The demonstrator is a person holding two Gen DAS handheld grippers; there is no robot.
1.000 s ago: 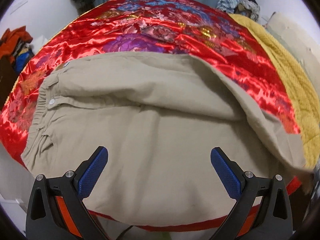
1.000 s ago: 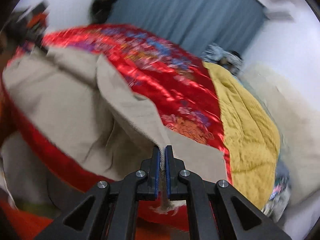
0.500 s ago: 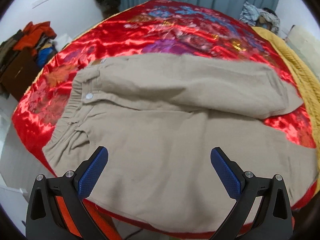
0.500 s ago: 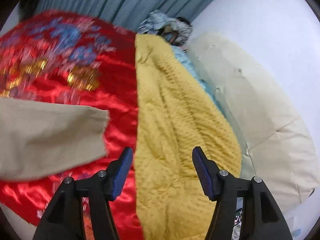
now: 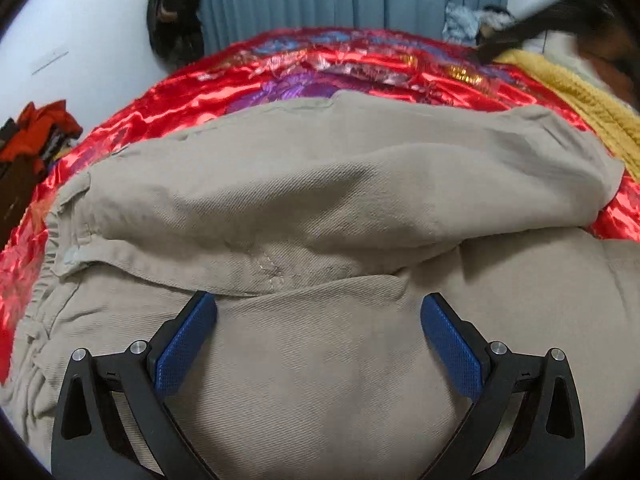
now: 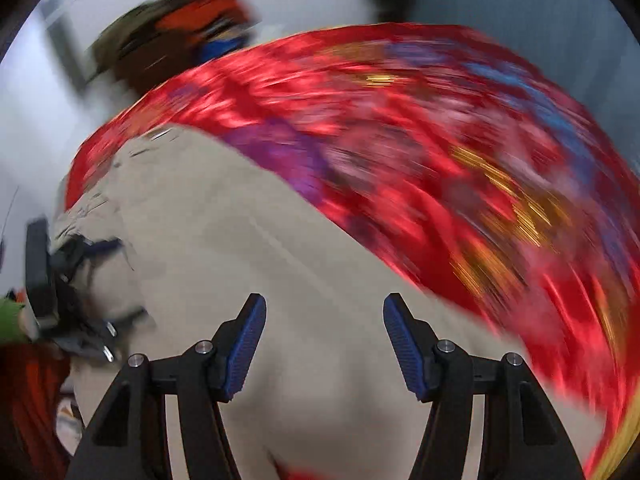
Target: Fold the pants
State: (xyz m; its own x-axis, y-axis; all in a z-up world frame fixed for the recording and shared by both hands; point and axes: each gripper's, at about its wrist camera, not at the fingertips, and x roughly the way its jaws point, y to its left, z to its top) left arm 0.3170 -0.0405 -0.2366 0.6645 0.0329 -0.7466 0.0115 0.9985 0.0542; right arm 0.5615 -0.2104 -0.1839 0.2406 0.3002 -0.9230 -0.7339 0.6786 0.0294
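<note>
Left wrist view: the left hand-held gripper, jaws wide apart and empty, hovers low over khaki pants lying half-folded on a red satin bedspread. Right wrist view, motion-blurred: the right hand-held gripper, jaws parted and empty, above the pants.

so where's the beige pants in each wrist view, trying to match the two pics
Left wrist view: the beige pants fill the centre and bottom, one leg folded across the other, under the open left hand-held gripper.
Right wrist view: blurred, the pants take the lower left and centre, beyond the open right hand-held gripper.
Shared landmark: the red floral satin cover beyond the pants.
</note>
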